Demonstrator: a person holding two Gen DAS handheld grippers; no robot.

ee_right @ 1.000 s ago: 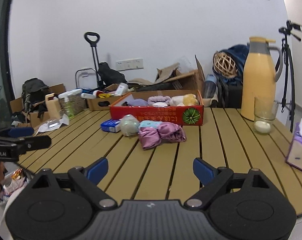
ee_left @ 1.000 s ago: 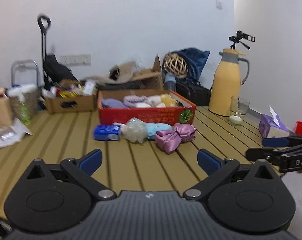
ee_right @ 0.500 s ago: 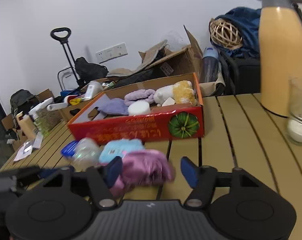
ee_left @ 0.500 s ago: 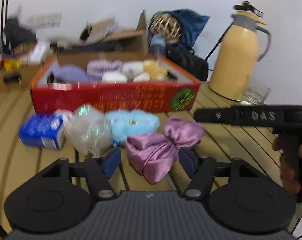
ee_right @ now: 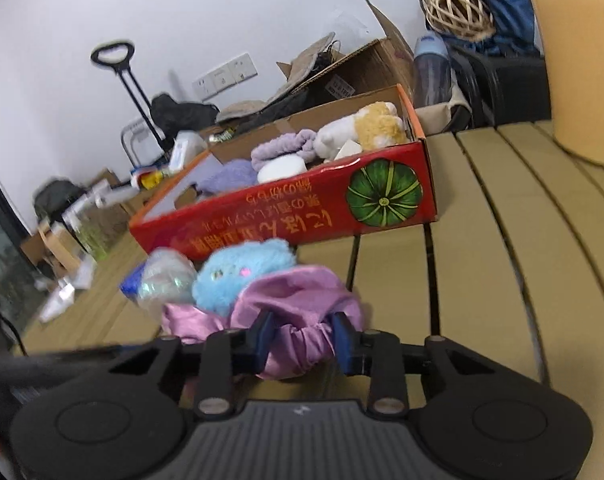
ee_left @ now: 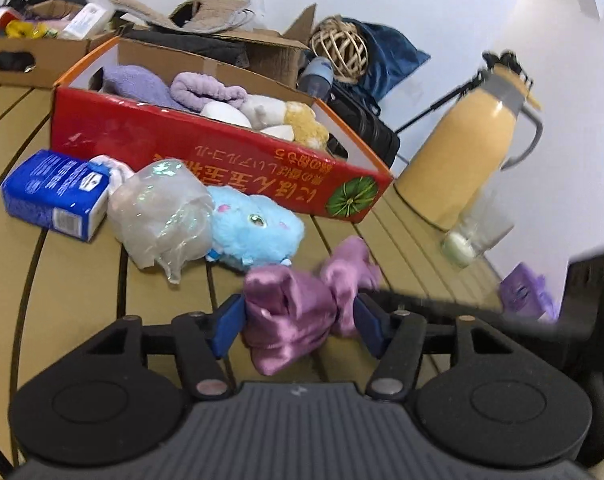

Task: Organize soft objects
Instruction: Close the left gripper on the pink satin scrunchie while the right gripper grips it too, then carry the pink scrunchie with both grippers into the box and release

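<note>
The purple satin bundle [ee_left: 298, 312] now sits between the blue pads of both my tongs; a second ago it lay well ahead of them on the slatted table [ee_left: 74, 280], in front of the red box [ee_left: 206, 148]. My left tongs [ee_left: 298, 322] have just been closing and now hold one end of it, a pad pressed to each side of the satin. My right tongs [ee_right: 302, 338] have just been closing too, drawn in narrow and pinching the gathered, ruffled end of the same bundle [ee_right: 298, 320]. Both came forward and dipped, so the box and toys loom much larger than before.

The bundle's long axis runs roughly crosswise between my two tongs, one puffed end at my left pair, the other at my right, with a cinched waist between. It lies low, on or just above the table; I cannot tell which.

Just beyond my left tongs rests the blue plush toy [ee_left: 254, 228], touching a crumpled clear bag [ee_left: 162, 208] to its left, then a blue carton [ee_left: 56, 194] farther left. Behind them stands the red box of soft things, and far right of my left tongs a yellow thermos jug [ee_left: 470, 168] with a glass [ee_left: 474, 232] before it.
</note>
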